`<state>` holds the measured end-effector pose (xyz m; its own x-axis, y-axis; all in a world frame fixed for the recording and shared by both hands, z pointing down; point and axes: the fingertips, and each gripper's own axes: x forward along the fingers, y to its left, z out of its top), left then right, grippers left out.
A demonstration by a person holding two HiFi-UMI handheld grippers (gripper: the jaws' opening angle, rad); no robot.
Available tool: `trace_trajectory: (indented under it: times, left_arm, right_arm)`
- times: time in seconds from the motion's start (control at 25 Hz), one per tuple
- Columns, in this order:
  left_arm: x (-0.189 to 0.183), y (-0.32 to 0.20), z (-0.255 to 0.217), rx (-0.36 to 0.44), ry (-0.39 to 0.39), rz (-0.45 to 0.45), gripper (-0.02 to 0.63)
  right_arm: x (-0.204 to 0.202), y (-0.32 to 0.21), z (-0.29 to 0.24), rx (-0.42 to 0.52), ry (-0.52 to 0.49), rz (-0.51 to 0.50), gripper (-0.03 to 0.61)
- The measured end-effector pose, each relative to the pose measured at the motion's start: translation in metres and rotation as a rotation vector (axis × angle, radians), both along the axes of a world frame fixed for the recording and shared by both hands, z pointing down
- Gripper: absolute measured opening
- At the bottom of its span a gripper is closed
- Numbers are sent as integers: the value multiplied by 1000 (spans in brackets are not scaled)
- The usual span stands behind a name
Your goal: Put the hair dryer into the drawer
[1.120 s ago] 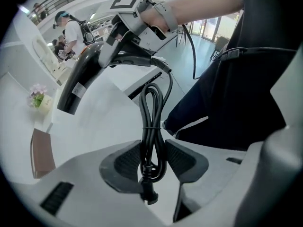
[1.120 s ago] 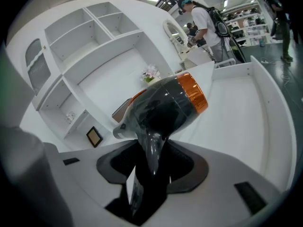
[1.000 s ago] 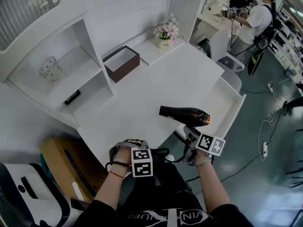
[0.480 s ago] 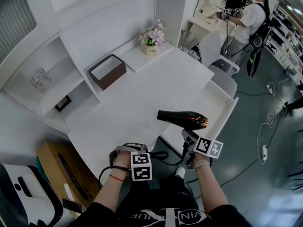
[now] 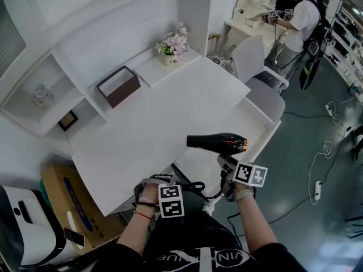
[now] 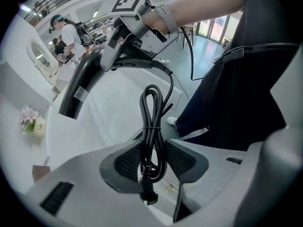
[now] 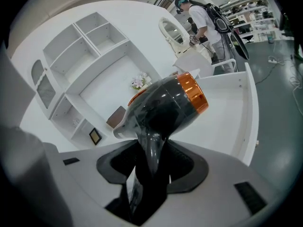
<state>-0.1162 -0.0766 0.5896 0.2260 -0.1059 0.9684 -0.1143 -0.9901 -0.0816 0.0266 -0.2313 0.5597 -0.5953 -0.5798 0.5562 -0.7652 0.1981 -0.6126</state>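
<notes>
**Hair dryer held above the open drawer**

The white desk (image 5: pixel 170 112) has its drawer (image 5: pixel 258 123) pulled out. I hold the hair dryer (image 5: pixel 218 142) in the air above the drawer, clear of its floor. My right gripper (image 7: pixel 151 167) is clamped on the dryer's handle with one pad on each side. The barrel rides just above the jaws and lies roughly level. The dryer is glossy black, with an orange ring at its wide rear end. In the head view its narrow nozzle points left. My left gripper (image 6: pixel 152 162) has its jaws closed on the dryer's cord (image 6: pixel 152 122), a black bundle, looped and tied. The plug (image 6: pixel 149 195) sits behind the pads.
</notes>
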Motion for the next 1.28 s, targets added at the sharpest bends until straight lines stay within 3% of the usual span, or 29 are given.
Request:
trace_trajectory:
  times: [0.56, 0.84, 1.28]
  left_arm:
    - [85, -16, 28, -8, 1, -115, 170]
    - [102, -39, 44, 18, 0, -88, 170]
    - [118, -100, 61, -26, 15, -20, 169]
  right_arm:
    - [73, -21, 40, -84, 77, -108, 178]
    - [81, -38, 65, -136, 150, -166, 178]
    - [81, -93, 91, -214, 289, -253, 178]
